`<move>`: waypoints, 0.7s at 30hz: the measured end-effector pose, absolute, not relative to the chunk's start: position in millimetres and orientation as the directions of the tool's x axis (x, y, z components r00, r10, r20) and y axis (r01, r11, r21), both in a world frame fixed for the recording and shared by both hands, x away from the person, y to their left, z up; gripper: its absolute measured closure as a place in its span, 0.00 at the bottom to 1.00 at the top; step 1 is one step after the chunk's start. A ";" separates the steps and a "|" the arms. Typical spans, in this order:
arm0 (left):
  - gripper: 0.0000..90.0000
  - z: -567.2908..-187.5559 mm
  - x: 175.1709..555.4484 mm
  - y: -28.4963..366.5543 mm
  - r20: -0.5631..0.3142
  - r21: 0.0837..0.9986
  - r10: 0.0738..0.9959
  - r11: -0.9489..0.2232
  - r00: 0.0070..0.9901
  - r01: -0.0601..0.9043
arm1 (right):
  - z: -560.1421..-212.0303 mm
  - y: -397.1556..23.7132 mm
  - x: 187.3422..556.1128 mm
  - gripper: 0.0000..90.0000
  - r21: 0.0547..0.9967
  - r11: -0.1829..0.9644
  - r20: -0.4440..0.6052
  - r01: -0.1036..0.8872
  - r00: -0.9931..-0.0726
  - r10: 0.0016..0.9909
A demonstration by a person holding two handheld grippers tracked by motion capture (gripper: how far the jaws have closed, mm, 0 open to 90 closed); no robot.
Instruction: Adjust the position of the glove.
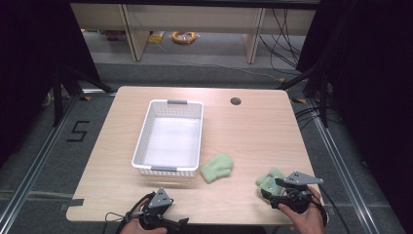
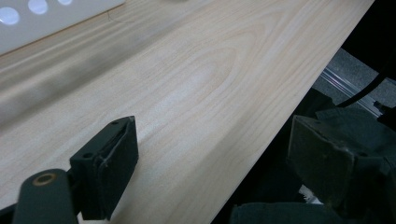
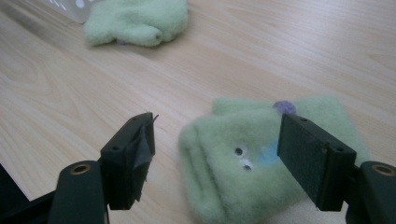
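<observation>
A pale green fleece mitten (image 3: 243, 163) with two small eyes and a purple dot lies flat on the wooden table, directly between the jaws of my right gripper (image 3: 219, 154). The jaws stand apart on either side of it and the pads do not press it. From above, this mitten (image 1: 268, 179) is at the table's front right with the right gripper (image 1: 273, 189) over its near side. A second green mitten (image 1: 216, 167) lies beside the white basket (image 1: 146, 122). My left gripper (image 1: 178, 222) hovers open and empty at the table's front edge (image 2: 243, 154).
The white perforated basket stands left of centre and is empty; its corner (image 2: 42, 21) is close to the left gripper. A round cable hole (image 1: 235, 101) is at the back right. Dark floor lies past the front edge (image 2: 355, 70).
</observation>
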State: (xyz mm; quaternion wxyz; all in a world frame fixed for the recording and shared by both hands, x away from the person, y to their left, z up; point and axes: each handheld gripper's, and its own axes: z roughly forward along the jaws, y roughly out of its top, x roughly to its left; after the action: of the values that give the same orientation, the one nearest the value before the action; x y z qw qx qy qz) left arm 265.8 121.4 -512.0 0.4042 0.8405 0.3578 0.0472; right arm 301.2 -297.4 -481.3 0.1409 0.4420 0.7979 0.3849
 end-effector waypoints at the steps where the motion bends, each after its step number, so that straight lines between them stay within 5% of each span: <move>1: 0.17 -511.9 265.8 121.4 -0.210 0.713 0.640 -0.417 0.739 0.563 | -482.4 -298.2 303.1 0.32 0.748 0.324 0.104 0.579 -0.585 0.804; 21: 0.24 -503.7 266.0 102.7 -0.237 0.760 0.638 -0.348 0.733 0.549 | -465.9 -291.0 310.1 0.44 0.763 0.361 0.065 0.537 -0.618 0.783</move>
State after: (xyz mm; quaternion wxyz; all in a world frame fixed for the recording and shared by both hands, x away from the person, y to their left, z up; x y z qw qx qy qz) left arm 266.0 102.7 -503.7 0.4416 0.8194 0.3620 0.0506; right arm 310.1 -291.0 -465.9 0.1573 0.4075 0.8097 0.3919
